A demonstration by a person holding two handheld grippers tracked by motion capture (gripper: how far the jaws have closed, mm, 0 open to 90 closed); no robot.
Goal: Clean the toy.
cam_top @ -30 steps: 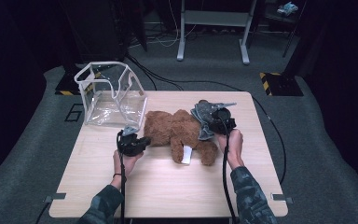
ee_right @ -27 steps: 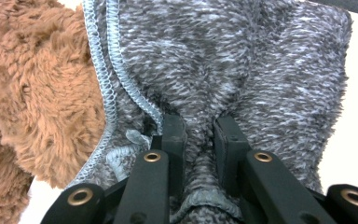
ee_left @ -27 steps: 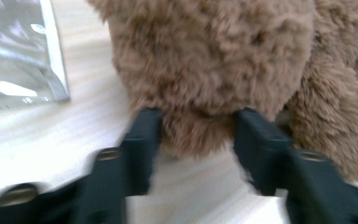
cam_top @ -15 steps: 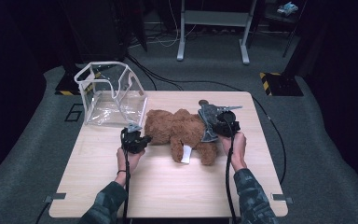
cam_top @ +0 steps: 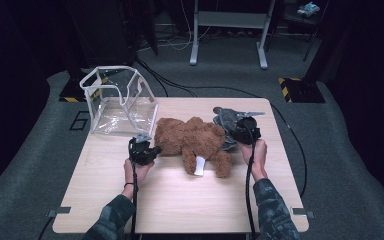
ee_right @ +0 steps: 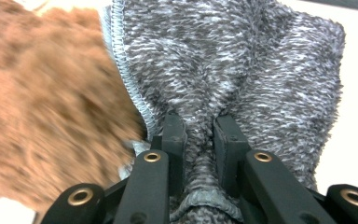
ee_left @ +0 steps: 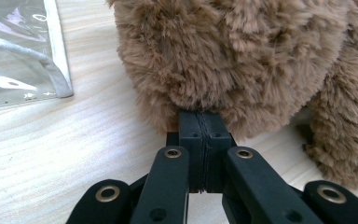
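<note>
Brown plush teddy bear (cam_top: 195,140) lies on its side near the middle of the light wood table (cam_top: 180,205), legs toward the person. A white sewn-in tag (cam_top: 199,166) sticks out from its lower body; no print on it can be read in the high view.

Left gripper (cam_top: 142,150) sits at the bear's left end, held by the person's left hand (cam_top: 136,172). In the left gripper view the left gripper (ee_left: 205,122) has its two black pads pressed flat together, tips buried in the brown fur at the bear's edge. Jaws have just been closing. Pads meet with no gap, so at most a thin pinch of fur is caught; how much is inside cannot be told, fur hides the tips.

Right gripper (cam_top: 242,131) is at the bear's right end, held by the right hand (cam_top: 256,155). In the right gripper view the right gripper (ee_right: 200,128) is clamped on a fold of grey knitted cloth (ee_right: 242,70) with a stitched hem, bunched between the pads. Brown fur lies just beside it, blurred. In the high view the grey cloth (cam_top: 225,119) touches the bear.

Clear plastic bag (cam_top: 122,102) with white trim stands open at the table's far left, just beside the bear. No legible writing on it.
</note>
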